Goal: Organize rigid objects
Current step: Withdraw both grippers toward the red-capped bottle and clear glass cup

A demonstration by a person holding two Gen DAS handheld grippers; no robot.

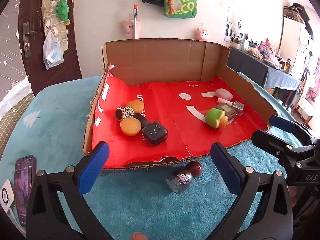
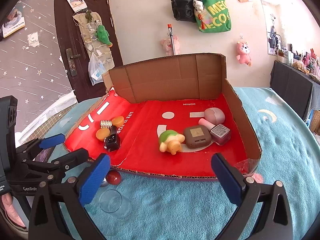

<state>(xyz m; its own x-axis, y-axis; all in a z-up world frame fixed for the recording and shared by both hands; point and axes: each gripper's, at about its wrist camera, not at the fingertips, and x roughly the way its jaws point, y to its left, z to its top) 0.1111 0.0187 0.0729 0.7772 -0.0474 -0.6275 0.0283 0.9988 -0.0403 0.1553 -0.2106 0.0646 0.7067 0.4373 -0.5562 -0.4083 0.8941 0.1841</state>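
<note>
Both grippers, left [image 1: 158,167] and right [image 2: 160,177], are held with jaws wide, empty. Bottle [image 1: 180,178] and glass [image 2: 113,202] are seen lying before the box [image 2: 248,124].

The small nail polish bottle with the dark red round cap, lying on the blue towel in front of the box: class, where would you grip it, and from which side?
Grip the nail polish bottle across its glass body, coming down from above with the open left gripper, probably turned so the fingers straddle its width. It lies on its side with the round cap toward the cardboard box; the cap looks slippery.
</note>
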